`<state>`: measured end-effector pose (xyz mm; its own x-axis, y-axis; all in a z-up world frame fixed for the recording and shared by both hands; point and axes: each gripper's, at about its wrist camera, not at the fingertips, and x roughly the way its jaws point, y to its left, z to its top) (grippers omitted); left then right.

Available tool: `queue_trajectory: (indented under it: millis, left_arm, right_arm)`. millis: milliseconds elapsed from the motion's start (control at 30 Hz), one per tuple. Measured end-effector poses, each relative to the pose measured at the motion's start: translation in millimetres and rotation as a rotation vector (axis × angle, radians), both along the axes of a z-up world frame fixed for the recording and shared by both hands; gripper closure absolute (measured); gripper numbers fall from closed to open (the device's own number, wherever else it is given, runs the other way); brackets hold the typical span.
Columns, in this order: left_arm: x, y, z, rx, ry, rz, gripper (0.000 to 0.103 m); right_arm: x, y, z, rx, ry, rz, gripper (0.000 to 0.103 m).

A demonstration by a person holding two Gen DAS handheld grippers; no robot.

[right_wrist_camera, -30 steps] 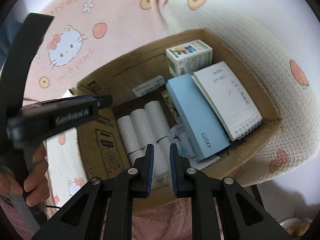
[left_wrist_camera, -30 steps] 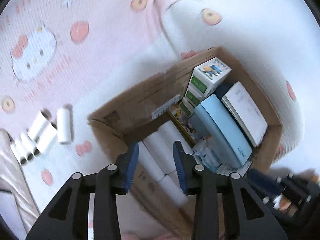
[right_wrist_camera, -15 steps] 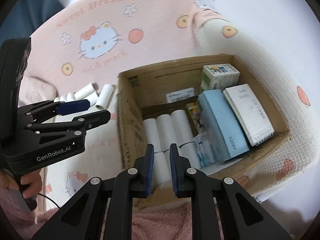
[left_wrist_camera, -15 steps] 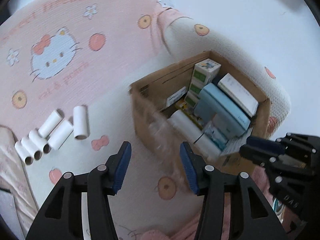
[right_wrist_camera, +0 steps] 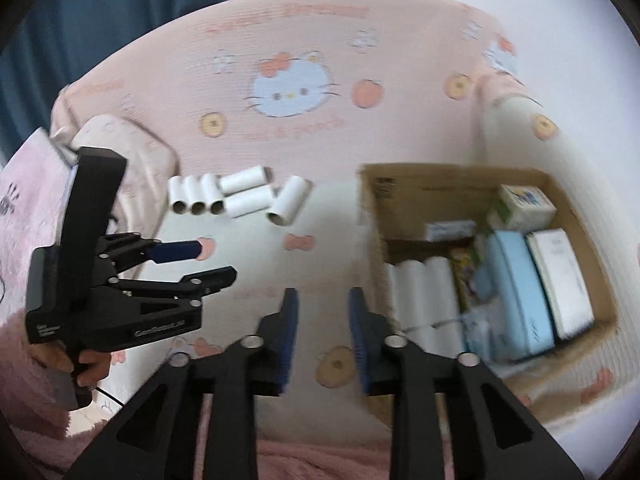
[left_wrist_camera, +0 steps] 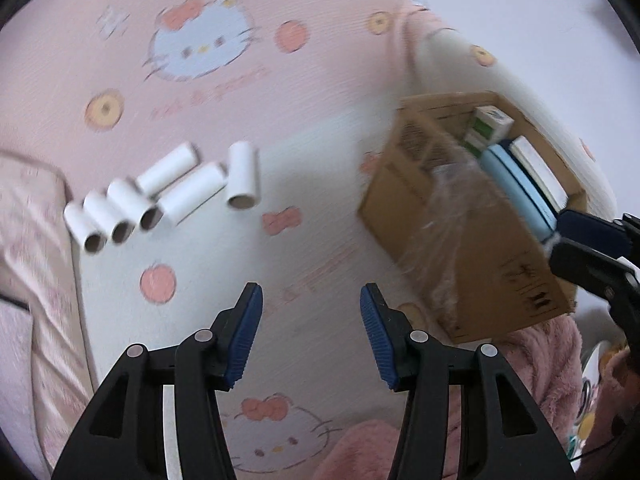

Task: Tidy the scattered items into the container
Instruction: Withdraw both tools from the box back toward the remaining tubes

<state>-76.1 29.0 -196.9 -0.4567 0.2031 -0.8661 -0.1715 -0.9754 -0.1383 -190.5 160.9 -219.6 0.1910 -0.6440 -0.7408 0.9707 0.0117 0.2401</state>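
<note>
Several white paper rolls [left_wrist_camera: 168, 196] lie in a loose cluster on the pink Hello Kitty sheet, also in the right wrist view [right_wrist_camera: 240, 196]. The cardboard box [left_wrist_camera: 472, 256] stands to their right and holds white rolls [right_wrist_camera: 424, 300], a light blue case [right_wrist_camera: 516, 292], a white notebook [right_wrist_camera: 560, 280] and a small green-and-white carton [right_wrist_camera: 524, 204]. My left gripper [left_wrist_camera: 311, 336] is open and empty, above the sheet between rolls and box. My right gripper [right_wrist_camera: 322, 332] is open and empty, near the box's left wall.
A pink fluffy blanket [left_wrist_camera: 532, 360] lies at the near edge. A beige pillow [right_wrist_camera: 120, 148] sits left of the rolls. A white-and-pink cushion [right_wrist_camera: 516, 128] rises behind the box. The left gripper's body [right_wrist_camera: 112, 304] shows at the left of the right wrist view.
Both grippers pulled back and swung left, away from over the box. The left jaws widened; the right jaws went from shut to open. The scattered rolls came into fuller view.
</note>
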Motion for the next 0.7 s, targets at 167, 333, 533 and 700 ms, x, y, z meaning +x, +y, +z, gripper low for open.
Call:
queue_trajectory:
  millis: [167, 333, 533, 700]
  left_arm:
    - [0, -34, -10, 0.014, -0.027, 0.040, 0.048]
    - [-4, -67, -22, 0.096, -0.090, 0.101, 0.047]
    - [-13, -104, -48, 0.155, -0.174, 0.194, 0.040]
    - [-23, -124, -67, 0.159, -0.204, 0.253, 0.039]
  right_arm:
    - [30, -15, 0, -0.036, 0.004, 0.079, 0.053]
    - [57, -41, -8, -0.022, 0.065, 0.130, 0.051]
    - [79, -72, -25, -0.007, 0.073, 0.163, 0.045]
    - [88, -92, -40, -0.007, 0.095, 0.172, 0.042]
